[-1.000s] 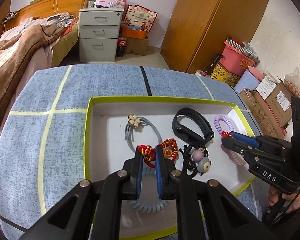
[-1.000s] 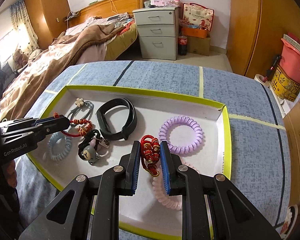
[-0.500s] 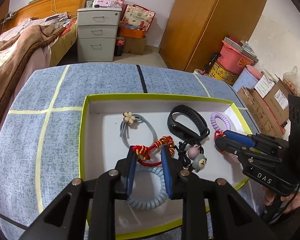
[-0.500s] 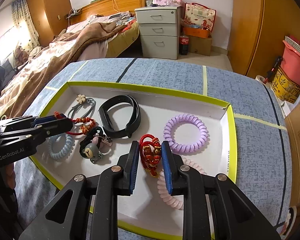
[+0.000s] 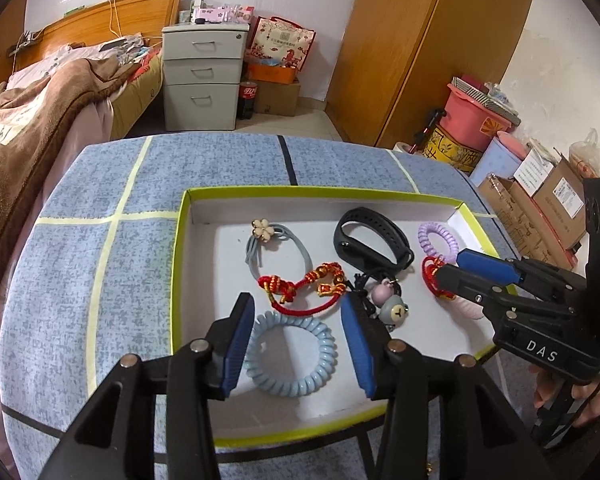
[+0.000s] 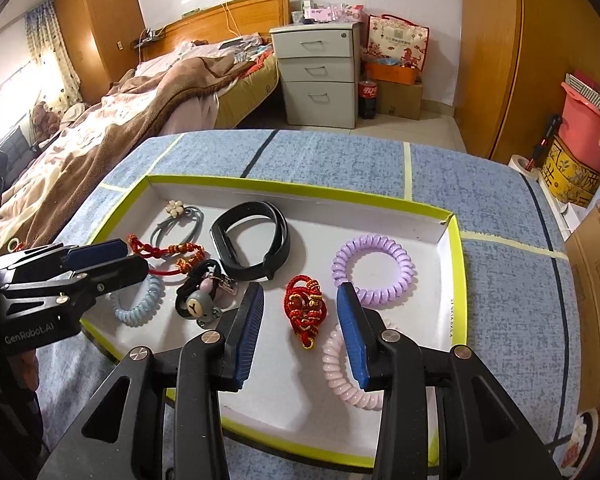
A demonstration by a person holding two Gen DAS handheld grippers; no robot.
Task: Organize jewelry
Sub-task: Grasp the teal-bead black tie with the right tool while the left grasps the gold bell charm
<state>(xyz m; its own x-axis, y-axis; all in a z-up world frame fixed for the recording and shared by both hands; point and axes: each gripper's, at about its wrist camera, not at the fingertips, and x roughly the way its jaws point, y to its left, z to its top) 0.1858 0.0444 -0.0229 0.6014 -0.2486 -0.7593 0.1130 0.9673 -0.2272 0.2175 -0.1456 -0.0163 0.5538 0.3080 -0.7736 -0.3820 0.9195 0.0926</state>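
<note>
"DAS" in white on black right gripper (image 5: 456, 268) body. "GenRobot.AI" in white on black left gripper (image 6: 112, 258) body. Box labels unreadable.

The right hand-held gripper (image 6: 300, 320) is hovering with its blue pads spread apart over the lime-rimmed tray (image 6: 458, 276), gripping nothing. A knotted red bracelet (image 6: 305, 312) is lying on the tray floor between the pads, touching neither. A pink coil hair tie (image 6: 342, 376) is lying just right of it, partly under the right pad, and a purple coil hair tie (image 6: 373, 268) is sitting beyond that. The left hand-held gripper (image 6: 120, 258) is reaching in from the left, its pads close together above a red beaded bracelet (image 6: 168, 254) and a blue coil hair tie (image 6: 140, 306). A black wristband (image 6: 252, 240) is lying near the tray's middle.
</note>
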